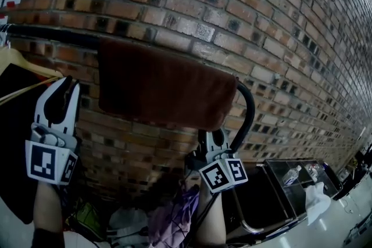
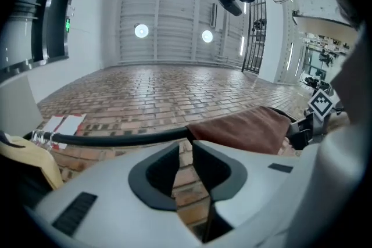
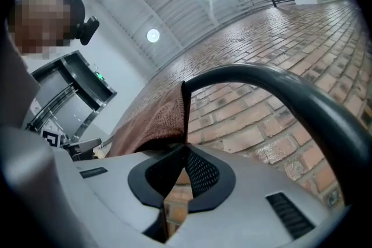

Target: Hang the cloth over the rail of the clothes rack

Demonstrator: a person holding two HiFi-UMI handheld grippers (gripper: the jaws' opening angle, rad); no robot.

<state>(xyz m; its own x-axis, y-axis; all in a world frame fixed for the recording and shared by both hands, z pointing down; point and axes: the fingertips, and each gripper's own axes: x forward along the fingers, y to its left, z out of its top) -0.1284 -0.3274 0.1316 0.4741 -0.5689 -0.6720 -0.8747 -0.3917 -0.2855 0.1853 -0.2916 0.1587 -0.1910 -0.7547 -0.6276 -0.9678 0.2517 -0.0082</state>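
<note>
Hanging step at its close; only the finishing touch remains. The cloth, dark brown and towel-like, is lying draped over the black rail near its curved right end. It is hanging flat in front of the brick wall, with its lower edge slanting slightly down to the right.

The left gripper is pointing upward to the left of the cloth, apart from it. Its jaws are standing a little apart and are holding nothing; only brick is showing through the gap.

The right gripper is sitting just under the cloth's lower right corner with its jaws together. Their tips are meeting right at the hem, and no cloth is showing between the pads; whether a thread of hem is nipped cannot be told.

Judged from this, the next move is calling for both tools to clear the fabric without dragging it, or a light tug to even the drape. A snagged hem could be pulling the cloth off the rail.
</note>
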